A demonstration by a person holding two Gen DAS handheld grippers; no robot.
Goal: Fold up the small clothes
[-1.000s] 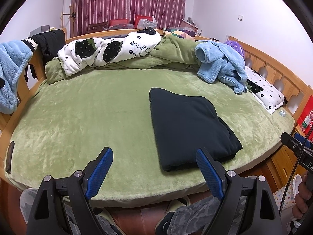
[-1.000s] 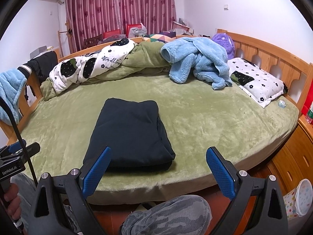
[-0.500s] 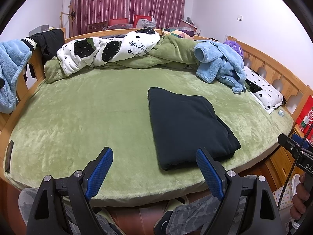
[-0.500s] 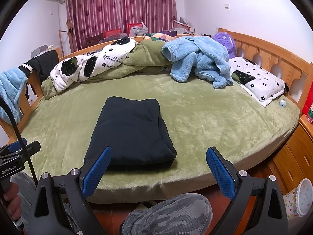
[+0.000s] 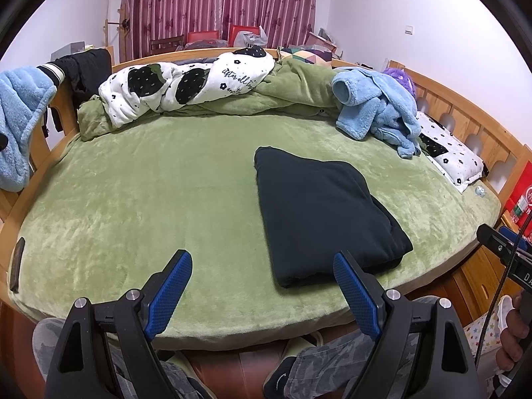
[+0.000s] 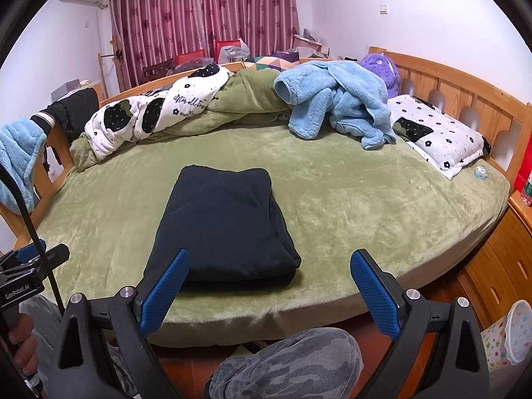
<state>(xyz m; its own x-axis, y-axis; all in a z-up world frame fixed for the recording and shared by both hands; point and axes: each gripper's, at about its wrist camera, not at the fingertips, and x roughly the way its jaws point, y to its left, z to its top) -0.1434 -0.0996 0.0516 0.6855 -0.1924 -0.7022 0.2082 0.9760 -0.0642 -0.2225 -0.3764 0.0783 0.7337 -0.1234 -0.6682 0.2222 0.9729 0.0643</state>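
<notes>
A dark folded garment (image 5: pixel 319 209) lies flat on the green bed cover (image 5: pixel 149 199), near the front edge. It also shows in the right wrist view (image 6: pixel 222 226). My left gripper (image 5: pixel 262 269) is open and empty, held back from the bed's front edge, left of the garment's near corner. My right gripper (image 6: pixel 269 269) is open and empty, held back from the front edge, with the garment just ahead of its left finger. Neither gripper touches the garment.
A rolled white and black quilt (image 5: pixel 186 83) and green blanket lie along the far side. A blue fleece garment (image 6: pixel 335 99), a purple plush toy (image 6: pixel 382 66) and a patterned pillow (image 6: pixel 439 136) lie at the right. A wooden bed frame (image 6: pixel 465 96) runs around. My knees are below the bed edge.
Both grippers have drawn back and lifted slightly; the garment sits a little lower in view. Nothing on the bed has moved.
</notes>
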